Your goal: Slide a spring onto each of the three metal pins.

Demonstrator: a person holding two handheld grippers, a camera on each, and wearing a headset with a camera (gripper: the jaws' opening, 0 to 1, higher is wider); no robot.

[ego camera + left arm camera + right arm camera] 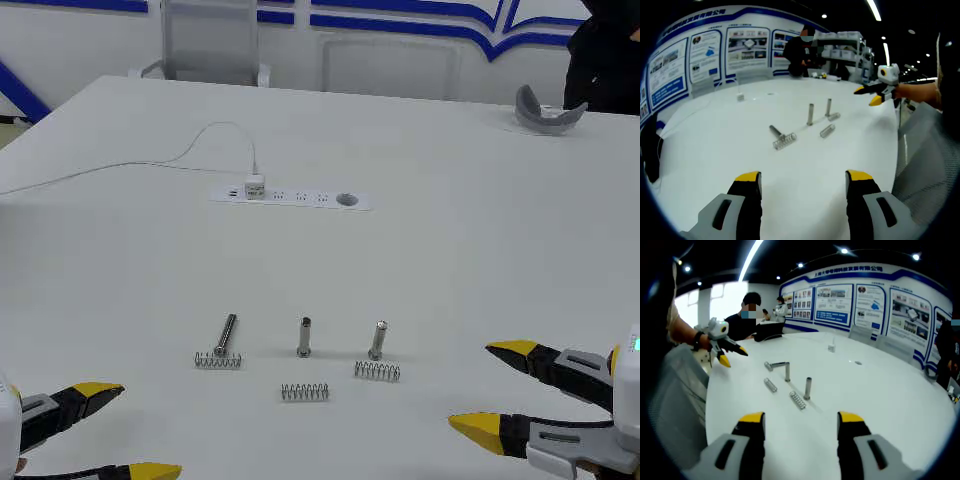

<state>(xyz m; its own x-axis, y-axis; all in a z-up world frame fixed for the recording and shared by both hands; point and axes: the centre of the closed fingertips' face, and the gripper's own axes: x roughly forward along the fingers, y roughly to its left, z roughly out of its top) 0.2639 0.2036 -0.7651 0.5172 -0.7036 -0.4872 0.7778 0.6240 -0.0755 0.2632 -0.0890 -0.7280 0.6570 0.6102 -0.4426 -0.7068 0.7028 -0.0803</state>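
Your left gripper (140,428) and right gripper (478,385) have jaws spread, near three shiny cylindrical pins (304,336) and coiled springs (305,392) on the smooth white table (450,270).

Ceiling strip lights (873,9) glaring overhead, table (450,260) looking evenly bright, pins (304,336) casting faint shadows, gripper views warping at edges.
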